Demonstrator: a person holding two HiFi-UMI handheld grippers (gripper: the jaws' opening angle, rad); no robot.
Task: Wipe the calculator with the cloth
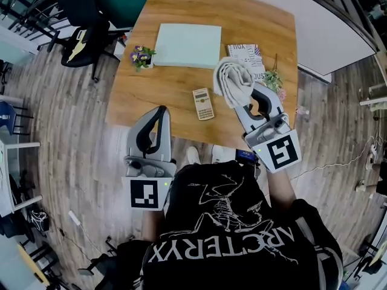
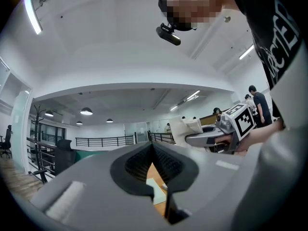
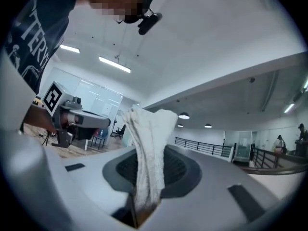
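- One cloth (image 1: 233, 77) sits clamped in our right gripper (image 1: 245, 101).
- Our left gripper (image 1: 162, 110) is pressed together, empty.
- The calculator (image 1: 203, 103) lies on the table (image 1: 181, 83).

open-plan office, seen around a wooden table (image 1: 242, 23) on plank flooring (image 1: 72, 119). a calculator (image 1: 203, 103) and a pale green pad (image 1: 187, 45) lie on the table. a black swivel chair (image 1: 84, 41) stands just left of it. beyond the table, pendant lamps (image 2: 86, 111) and strip lights (image 3: 114, 64) mark a wide white ceiling, a black railing (image 2: 103, 140) crosses the hall, and people (image 2: 260, 104) stand.
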